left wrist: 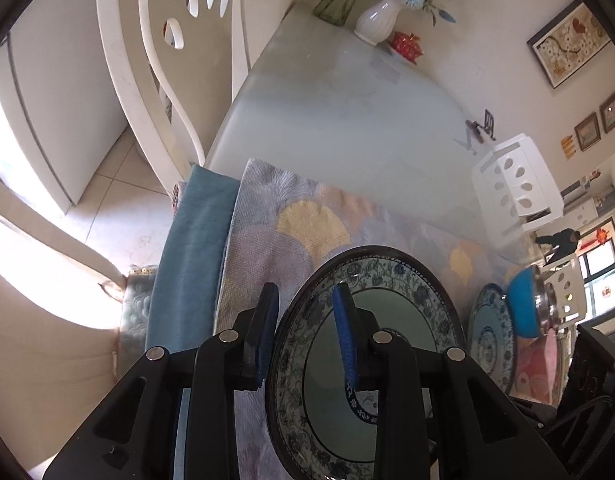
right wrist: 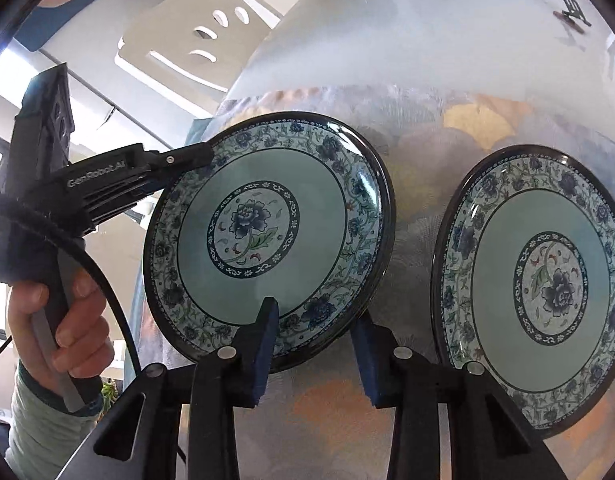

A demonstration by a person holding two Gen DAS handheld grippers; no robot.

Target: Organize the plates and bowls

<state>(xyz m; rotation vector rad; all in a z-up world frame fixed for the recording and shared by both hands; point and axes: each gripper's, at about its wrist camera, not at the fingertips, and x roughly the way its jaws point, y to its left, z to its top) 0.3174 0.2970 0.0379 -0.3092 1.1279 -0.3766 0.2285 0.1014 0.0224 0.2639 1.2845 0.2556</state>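
L gripper point(left wrist: 307, 332) clamps far-left rim of plate point(right wrist: 267, 236) | R gripper point(right wrist: 315, 348) clamps near rim, two-point hold to keep it steady | plate tilted over placemat point(right wrist: 347, 408) on tabletop point(left wrist: 347, 120) | 2nd plate point(right wrist: 547, 280) beside, likely stack target

left gripper point(left wrist: 307, 320): black angular plastic frame, two blue ribbed pads point(left wrist: 344, 332) on black fingers, four round silver fasteners seen across the frame behind the pads. right gripper point(right wrist: 315, 344): same build, black frame, blue pads point(right wrist: 267, 344), silver round fasteners behind them. from the right wrist view, the left gripper body point(right wrist: 103, 188) is marked "genrobot.ai" in grey lettering, with a small silver screw ahead of the lettering. a grey handle and a black cable are seen below the lettering. a hand point(right wrist: 63, 320) is seen there, with a pale green sleeve point(right wrist: 43, 428) beneath it.
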